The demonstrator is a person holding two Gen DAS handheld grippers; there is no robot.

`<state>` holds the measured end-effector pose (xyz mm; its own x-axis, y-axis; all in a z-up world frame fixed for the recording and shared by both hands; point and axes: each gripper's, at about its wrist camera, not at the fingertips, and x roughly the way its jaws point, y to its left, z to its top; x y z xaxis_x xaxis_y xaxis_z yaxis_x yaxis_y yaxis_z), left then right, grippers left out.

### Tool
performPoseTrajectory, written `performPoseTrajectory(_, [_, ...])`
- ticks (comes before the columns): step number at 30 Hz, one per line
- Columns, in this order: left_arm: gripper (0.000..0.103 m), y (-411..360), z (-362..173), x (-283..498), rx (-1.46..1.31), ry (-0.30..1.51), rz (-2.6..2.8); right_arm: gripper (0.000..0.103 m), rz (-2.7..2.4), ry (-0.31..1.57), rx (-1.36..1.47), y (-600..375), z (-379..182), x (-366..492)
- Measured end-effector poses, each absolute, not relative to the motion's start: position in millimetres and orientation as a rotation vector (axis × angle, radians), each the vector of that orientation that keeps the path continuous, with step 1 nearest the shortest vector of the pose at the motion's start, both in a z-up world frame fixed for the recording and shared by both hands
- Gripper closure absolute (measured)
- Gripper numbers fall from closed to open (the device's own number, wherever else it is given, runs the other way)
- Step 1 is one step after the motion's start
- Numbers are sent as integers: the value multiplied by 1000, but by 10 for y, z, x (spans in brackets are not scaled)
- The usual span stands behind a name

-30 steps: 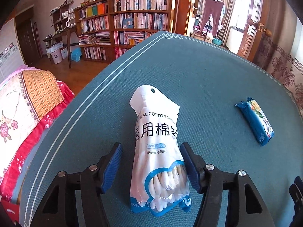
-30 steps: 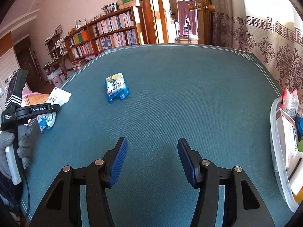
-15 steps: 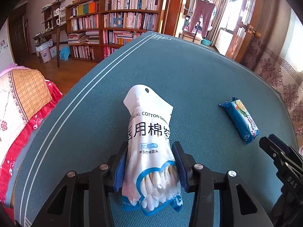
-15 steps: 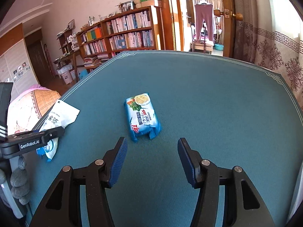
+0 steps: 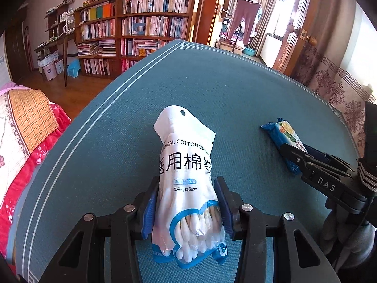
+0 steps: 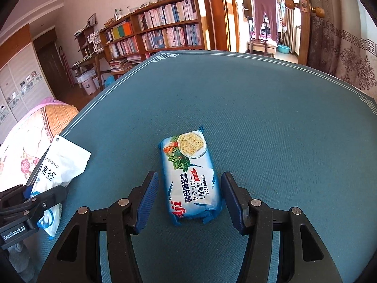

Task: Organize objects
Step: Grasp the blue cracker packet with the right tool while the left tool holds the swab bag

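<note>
A white and blue bag of cotton swabs (image 5: 188,184) lies on the teal tablecloth (image 5: 235,99). My left gripper (image 5: 187,202) is shut on its lower half, both blue pads pressing its sides. The same bag (image 6: 59,165) shows at the left of the right wrist view, under the left gripper's black body. A blue soda biscuit packet (image 6: 192,176) lies flat between the fingers of my right gripper (image 6: 188,198), which stands open with gaps on both sides. That packet (image 5: 282,139) also appears at the right of the left wrist view, partly behind the right gripper.
The tablecloth's white-lined edge (image 6: 99,99) curves along the left. Beyond it are a bed with a checked and floral cover (image 5: 21,127), a wooden bookshelf (image 5: 141,30) and a doorway with hanging clothes (image 6: 265,11).
My left gripper has closed onto the cotton swab bag. My right gripper has travelled across the table until the biscuit packet lies between its open fingers.
</note>
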<state>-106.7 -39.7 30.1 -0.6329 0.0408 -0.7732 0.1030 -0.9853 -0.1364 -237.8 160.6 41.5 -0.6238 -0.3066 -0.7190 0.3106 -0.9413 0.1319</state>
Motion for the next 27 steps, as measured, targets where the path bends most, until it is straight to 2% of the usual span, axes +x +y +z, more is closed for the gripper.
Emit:
performPoseTrajectory(6, [55,-337,308,-1050,1334,249,-2809,47,-2574,102,1142,1478,402,-2368])
performPoseTrajectory(9, [55,-326,319,-1048,1332,244,-2815,56,-2595,168,1141,1415,395,-2342])
performPoseTrajectory(11, [55,-320,322,-1042,1331,239,-2819,59,-2596,172,1137,1428,399,-2312])
performPoseTrajectory(19, [55,-240,341,-1004,1331,219,-2840,60,-2607,109,1119,1654,418,-2019])
performPoseTrajectory(27, [55,-59,364,-930,1340,172,-2881,61,-2617,-59,1121,2011,470,-1684])
